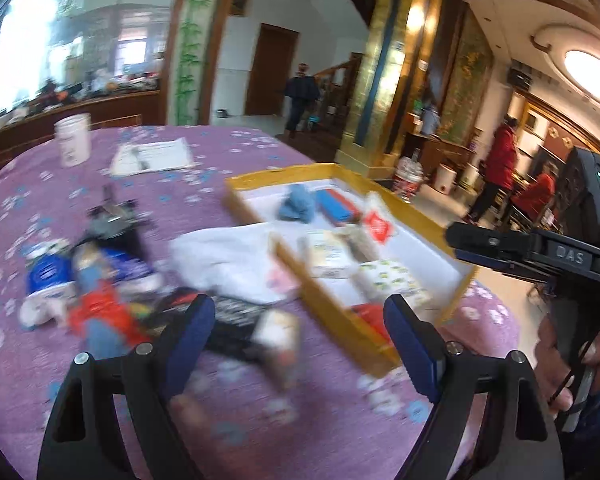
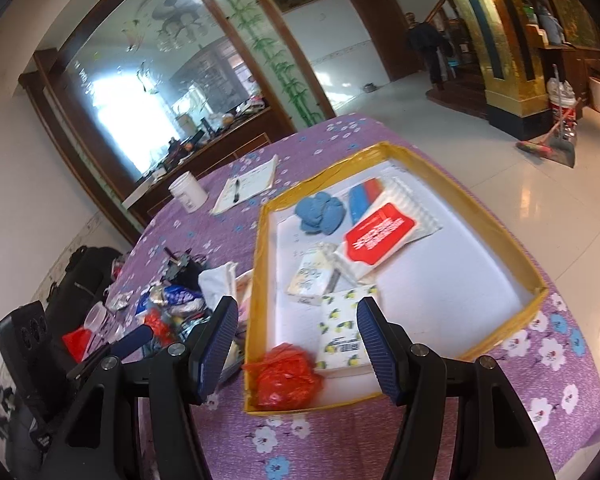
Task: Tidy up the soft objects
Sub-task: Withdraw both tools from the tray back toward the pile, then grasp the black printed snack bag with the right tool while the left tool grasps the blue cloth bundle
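Two grippers, left (image 1: 300,344) and right (image 2: 296,344), hover wide open and empty above the table. Several soft items already lie in the yellow tray (image 2: 496,216); a loose pile (image 2: 172,304) waits left of it. Risk: crowded pile, so the jaws may pinch two pieces or drag neighbours.

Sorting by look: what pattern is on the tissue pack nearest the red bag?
White with yellow lemons, on the tissue pack; clearest in the right wrist view.
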Demonstrator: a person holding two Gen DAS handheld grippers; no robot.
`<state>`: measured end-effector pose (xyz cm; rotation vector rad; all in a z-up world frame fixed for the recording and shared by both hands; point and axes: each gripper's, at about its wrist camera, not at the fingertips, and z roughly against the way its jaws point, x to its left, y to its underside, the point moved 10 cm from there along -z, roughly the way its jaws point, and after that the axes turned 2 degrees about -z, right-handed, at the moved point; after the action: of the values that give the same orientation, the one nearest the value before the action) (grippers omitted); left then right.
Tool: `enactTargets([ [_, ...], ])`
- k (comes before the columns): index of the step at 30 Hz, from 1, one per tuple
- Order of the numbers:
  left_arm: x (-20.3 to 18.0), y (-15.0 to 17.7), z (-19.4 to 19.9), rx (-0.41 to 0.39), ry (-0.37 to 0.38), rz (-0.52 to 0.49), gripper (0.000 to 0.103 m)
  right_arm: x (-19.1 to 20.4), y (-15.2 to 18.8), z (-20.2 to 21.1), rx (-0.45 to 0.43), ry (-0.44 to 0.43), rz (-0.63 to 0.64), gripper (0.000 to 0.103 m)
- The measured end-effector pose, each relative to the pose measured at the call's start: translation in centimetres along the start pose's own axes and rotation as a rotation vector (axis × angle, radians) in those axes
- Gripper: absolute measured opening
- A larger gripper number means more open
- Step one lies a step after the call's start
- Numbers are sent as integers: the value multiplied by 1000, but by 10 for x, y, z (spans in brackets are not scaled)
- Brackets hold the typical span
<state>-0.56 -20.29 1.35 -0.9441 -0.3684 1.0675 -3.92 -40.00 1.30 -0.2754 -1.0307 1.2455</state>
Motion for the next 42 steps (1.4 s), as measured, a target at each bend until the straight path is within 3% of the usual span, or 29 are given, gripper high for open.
enactTargets([
  [11, 131, 27, 30, 4, -206, 220, 85, 87, 44, -53, 183, -141, 170, 66],
  [14, 147, 34, 30, 9, -192, 294, 85, 107, 58, -72, 236, -145, 239, 66],
  [23, 145, 31, 32, -14, -156, 303, 85, 120, 62, -136, 358, -79, 324, 74],
  [28, 149, 31, 34, -28, -137, 332, 85, 121, 75, -151, 421, -46, 352, 77],
  [31, 150, 30, 35, -34, -131, 338, 85, 137, 95, -141, 484, -142, 354, 78],
  [33, 151, 30, 34, -32, -128, 338, 85, 145, 101, -132, 478, -175, 371, 79],
  [36, 151, 30, 34, -36, -130, 338, 85, 140, 94, -134, 441, -124, 402, 79],
  [42, 151, 29, 32, -38, -136, 333, 85, 139, 100, -152, 468, -118, 379, 79],
])
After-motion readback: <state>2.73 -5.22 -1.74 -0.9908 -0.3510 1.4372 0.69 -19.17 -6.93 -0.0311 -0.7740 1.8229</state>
